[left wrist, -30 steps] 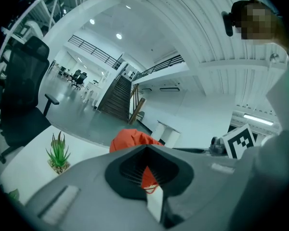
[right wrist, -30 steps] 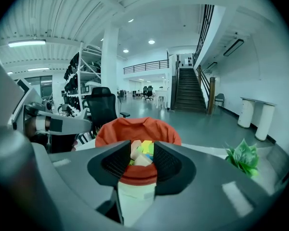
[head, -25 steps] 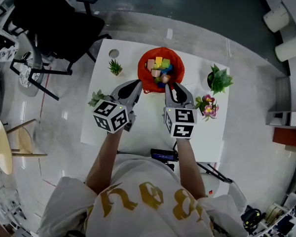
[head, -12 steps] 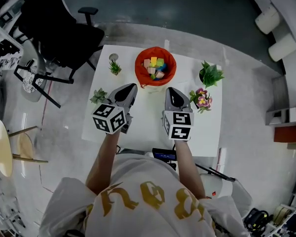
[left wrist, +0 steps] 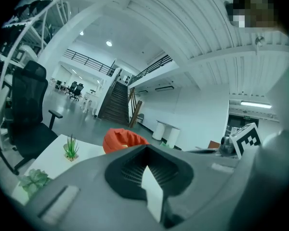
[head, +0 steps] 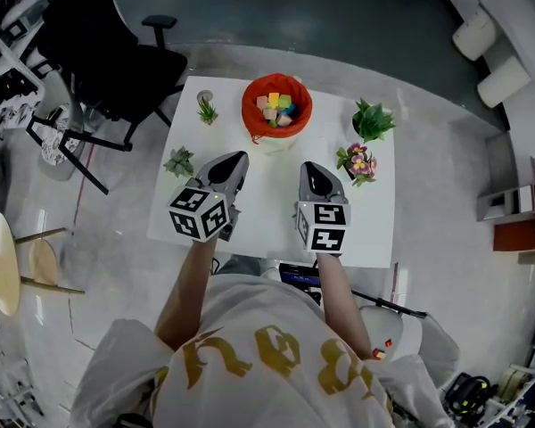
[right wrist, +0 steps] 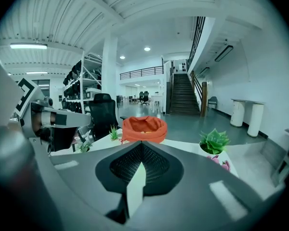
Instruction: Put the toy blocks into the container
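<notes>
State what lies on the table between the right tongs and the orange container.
Nothing: the head view shows only bare white table between the shut right tongs and the orange container.

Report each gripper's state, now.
Left gripper: closed, empty.
Right gripper: closed, empty.

white tee with big gold lettering, short sleeves; left gripper and right gripper are grey with black-and-white marker cubes
</notes>
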`<action>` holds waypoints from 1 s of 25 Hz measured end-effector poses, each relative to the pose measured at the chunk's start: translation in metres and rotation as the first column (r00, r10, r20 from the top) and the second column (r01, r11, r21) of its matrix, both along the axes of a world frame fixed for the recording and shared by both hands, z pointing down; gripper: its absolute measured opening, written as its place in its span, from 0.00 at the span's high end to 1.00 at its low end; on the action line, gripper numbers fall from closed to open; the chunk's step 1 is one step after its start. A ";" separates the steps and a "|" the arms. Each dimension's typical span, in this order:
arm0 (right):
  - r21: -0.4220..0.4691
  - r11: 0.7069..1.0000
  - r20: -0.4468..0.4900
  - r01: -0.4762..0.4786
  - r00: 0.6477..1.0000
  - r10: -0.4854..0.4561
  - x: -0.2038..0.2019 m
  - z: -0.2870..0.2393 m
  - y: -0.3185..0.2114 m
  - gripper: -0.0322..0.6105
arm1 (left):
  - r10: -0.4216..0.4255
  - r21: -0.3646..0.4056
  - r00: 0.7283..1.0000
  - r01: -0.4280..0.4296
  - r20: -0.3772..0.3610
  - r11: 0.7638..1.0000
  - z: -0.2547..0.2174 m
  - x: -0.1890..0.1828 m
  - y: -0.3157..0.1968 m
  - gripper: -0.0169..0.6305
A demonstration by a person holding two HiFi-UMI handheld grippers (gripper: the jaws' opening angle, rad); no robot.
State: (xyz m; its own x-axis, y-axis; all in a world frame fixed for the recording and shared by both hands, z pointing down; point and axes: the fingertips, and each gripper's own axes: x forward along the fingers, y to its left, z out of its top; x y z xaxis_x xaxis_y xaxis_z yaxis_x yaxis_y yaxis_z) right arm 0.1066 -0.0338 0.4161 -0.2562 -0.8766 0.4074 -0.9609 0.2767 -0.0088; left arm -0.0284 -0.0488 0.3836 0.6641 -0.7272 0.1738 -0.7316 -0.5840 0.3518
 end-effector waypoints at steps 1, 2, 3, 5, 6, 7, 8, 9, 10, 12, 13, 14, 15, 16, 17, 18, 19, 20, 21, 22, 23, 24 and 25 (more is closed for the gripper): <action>0.001 1.000 0.001 -0.001 1.000 0.001 0.001 -0.001 0.002 0.91 | -0.002 0.001 1.000 0.002 0.000 1.000 0.000 -0.001 0.002 0.97; 0.003 1.000 0.001 -0.002 1.000 0.002 0.002 -0.001 0.004 0.91 | -0.004 0.001 1.000 0.004 -0.001 1.000 0.000 -0.001 0.004 0.97; 0.004 1.000 0.000 -0.002 1.000 0.002 0.002 -0.001 0.006 0.91 | -0.004 0.000 1.000 0.004 -0.003 1.000 0.000 -0.001 0.006 0.97; 0.005 1.000 0.000 -0.007 1.000 0.007 0.004 -0.002 0.008 0.91 | 0.000 -0.001 1.000 0.000 -0.009 1.000 0.000 -0.001 0.008 0.97; 0.005 1.000 0.000 -0.009 1.000 0.009 0.005 -0.003 0.009 0.91 | 0.001 0.000 1.000 -0.001 -0.011 1.000 0.000 -0.001 0.009 0.97; 0.005 1.000 -0.001 -0.011 1.000 0.011 0.006 -0.003 0.009 0.91 | 0.001 0.001 1.000 -0.001 -0.013 1.000 -0.001 -0.001 0.009 0.97; 0.004 1.000 -0.003 -0.013 1.000 0.013 0.006 -0.004 0.010 0.91 | 0.002 0.002 1.000 -0.002 -0.015 1.000 -0.002 -0.001 0.009 0.97; 0.003 1.000 -0.005 -0.014 1.000 0.014 0.006 -0.004 0.010 0.91 | 0.002 0.003 1.000 -0.002 -0.016 1.000 -0.003 -0.002 0.009 0.97; 0.002 1.000 -0.007 -0.015 1.000 0.015 0.006 -0.004 0.010 0.91 | 0.002 0.003 1.000 -0.002 -0.018 1.000 -0.004 -0.002 0.009 0.97; 0.001 1.000 -0.008 -0.017 1.000 0.017 0.006 -0.005 0.011 0.91 | 0.004 0.001 1.000 -0.004 -0.020 1.000 -0.004 -0.002 0.008 0.97; 0.001 1.000 -0.008 -0.019 1.000 0.019 0.007 -0.005 0.010 0.91 | 0.006 0.001 1.000 -0.006 -0.020 1.000 -0.003 -0.002 0.007 0.97; 0.001 1.000 -0.008 -0.021 1.000 0.021 0.007 -0.005 0.010 0.91 | 0.008 0.000 1.000 -0.008 -0.021 1.000 -0.003 -0.001 0.007 0.97; 0.001 1.000 -0.008 -0.023 1.000 0.023 0.007 -0.004 0.010 0.91 | 0.011 -0.001 1.000 -0.011 -0.021 1.000 -0.003 -0.001 0.006 0.97; 0.000 1.000 -0.007 -0.025 1.000 0.025 0.008 -0.004 0.009 0.91 | 0.014 -0.001 1.000 -0.014 -0.021 1.000 -0.002 0.000 0.006 0.97; -0.001 1.000 -0.006 -0.027 1.000 0.027 0.008 -0.004 0.009 0.91 | 0.016 -0.003 1.000 -0.016 -0.021 1.000 -0.002 0.000 0.005 0.97; -0.002 1.000 -0.004 -0.027 1.000 0.027 0.008 -0.003 0.008 0.91 | 0.017 -0.005 1.000 -0.017 -0.022 1.000 -0.001 0.000 0.005 0.97; -0.002 1.000 -0.003 -0.027 1.000 0.027 0.007 -0.003 0.008 0.91 | 0.017 -0.007 1.000 -0.017 -0.025 1.000 0.000 0.000 0.004 0.97; -0.003 1.000 -0.002 -0.026 1.000 0.026 0.007 -0.003 0.007 0.91 | 0.016 -0.009 0.999 -0.016 -0.030 1.000 0.000 -0.001 0.003 0.97; -0.004 1.000 -0.002 -0.024 1.000 0.024 0.006 -0.002 0.006 0.91 | 0.014 -0.012 0.999 -0.014 -0.038 1.000 0.000 -0.002 0.002 0.97; -0.004 1.000 -0.002 -0.022 1.000 0.022 0.005 -0.002 0.005 0.91 | 0.012 -0.014 0.999 -0.012 -0.044 1.000 0.000 -0.002 0.001 0.97; -0.004 1.000 -0.002 -0.021 1.000 0.021 0.004 -0.002 0.005 0.91 | 0.010 -0.015 0.999 -0.010 -0.047 1.000 0.000 -0.003 0.001 0.97; -0.005 1.000 -0.002 -0.019 1.000 0.019 0.003 -0.002 0.004 0.91 | 0.007 -0.015 0.999 -0.008 -0.049 1.000 0.000 -0.005 0.000 0.97; -0.006 1.000 -0.003 -0.018 1.000 0.017 0.003 -0.001 0.004 0.91 | 0.005 -0.016 0.999 -0.006 -0.050 1.000 0.000 -0.006 0.000 0.97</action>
